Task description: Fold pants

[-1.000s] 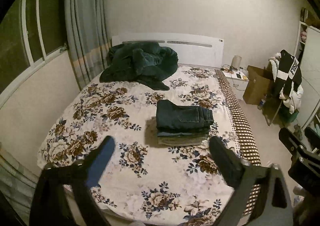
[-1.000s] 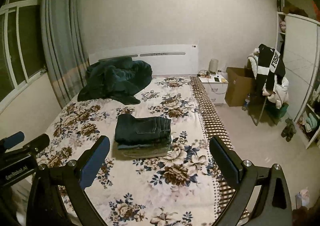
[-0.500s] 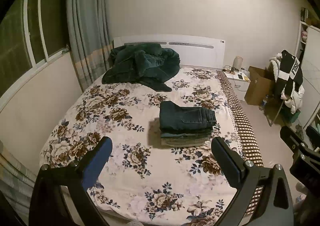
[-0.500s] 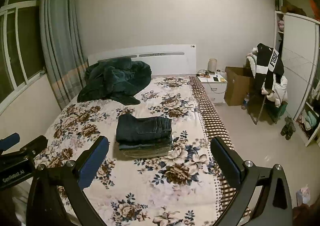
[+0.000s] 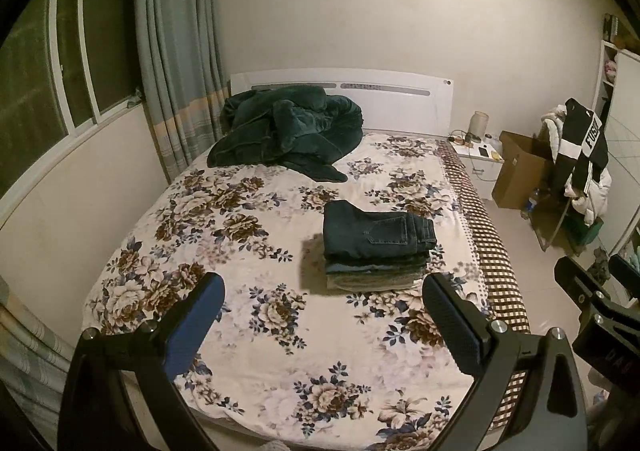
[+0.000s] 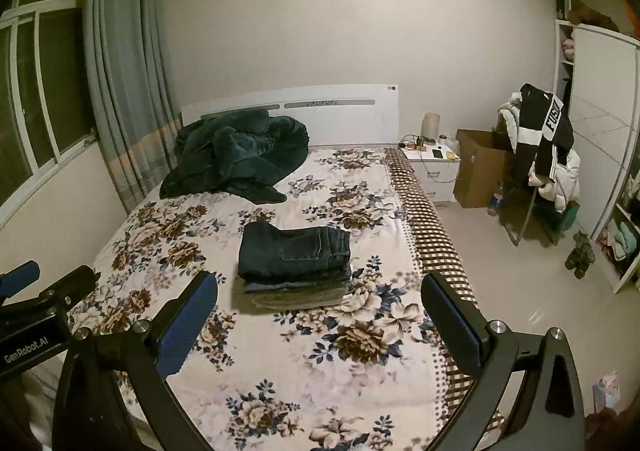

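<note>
Home bedroom, bed (image 5: 280, 351) with floral cover and white headboard (image 5: 392, 99), curtained window (image 5: 92, 47), nightstand (image 6: 434, 167), clothes draped on a chair (image 6: 544, 155), wardrobe shelves (image 6: 616, 243)

Both cameras now farther back and higher than a second ago. In the left wrist view, left gripper (image 5: 322, 313) levelled out from its earlier tilt, blue left fingertip (image 5: 200, 311) and black right one now at matching height; stack of folded pants (image 5: 378, 245) shifted slightly up and right in the picture. In the right wrist view, right gripper (image 6: 320, 307) sitting marginally lower in the picture, dark quilt (image 6: 236, 155) and headboard (image 6: 340, 111) slid a little downward.
</note>
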{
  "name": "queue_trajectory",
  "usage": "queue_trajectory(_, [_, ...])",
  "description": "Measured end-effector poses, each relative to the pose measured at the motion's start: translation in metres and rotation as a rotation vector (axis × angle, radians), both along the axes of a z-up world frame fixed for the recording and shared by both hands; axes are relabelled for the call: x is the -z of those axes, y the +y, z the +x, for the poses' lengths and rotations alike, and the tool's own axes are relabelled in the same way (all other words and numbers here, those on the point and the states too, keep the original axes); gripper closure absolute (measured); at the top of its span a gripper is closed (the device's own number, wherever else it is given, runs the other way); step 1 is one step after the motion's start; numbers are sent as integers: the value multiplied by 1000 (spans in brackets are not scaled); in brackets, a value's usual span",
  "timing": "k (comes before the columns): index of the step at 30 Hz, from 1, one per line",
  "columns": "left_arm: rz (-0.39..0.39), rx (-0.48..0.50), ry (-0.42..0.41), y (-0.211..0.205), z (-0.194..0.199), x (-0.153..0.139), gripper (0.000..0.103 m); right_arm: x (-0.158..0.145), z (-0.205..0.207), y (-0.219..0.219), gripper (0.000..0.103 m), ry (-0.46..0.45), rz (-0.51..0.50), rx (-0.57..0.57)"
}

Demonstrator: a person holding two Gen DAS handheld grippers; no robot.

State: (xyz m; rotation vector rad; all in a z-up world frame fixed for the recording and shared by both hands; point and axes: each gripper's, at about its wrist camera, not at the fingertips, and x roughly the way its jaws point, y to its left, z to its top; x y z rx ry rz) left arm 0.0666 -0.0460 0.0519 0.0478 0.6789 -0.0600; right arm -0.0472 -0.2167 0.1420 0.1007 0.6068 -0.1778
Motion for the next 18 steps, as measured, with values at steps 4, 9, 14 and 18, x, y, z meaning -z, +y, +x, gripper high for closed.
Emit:
queue_trajectory(4, [4, 1, -2, -2, -2, 2, 2, 1, 0, 0, 0, 0, -1, 1])
queue_trajectory(9, [15, 4, 7, -3, -4, 3, 2, 3, 0, 2, 0, 4, 1, 1])
queue_trajectory(14, [21, 4, 12, -4, -4, 4, 2, 9, 0, 4, 0, 9, 4, -1])
queue_trajectory(18, [21, 7, 12, -4, -3, 3, 2, 8, 1, 4, 0, 7, 3, -1])
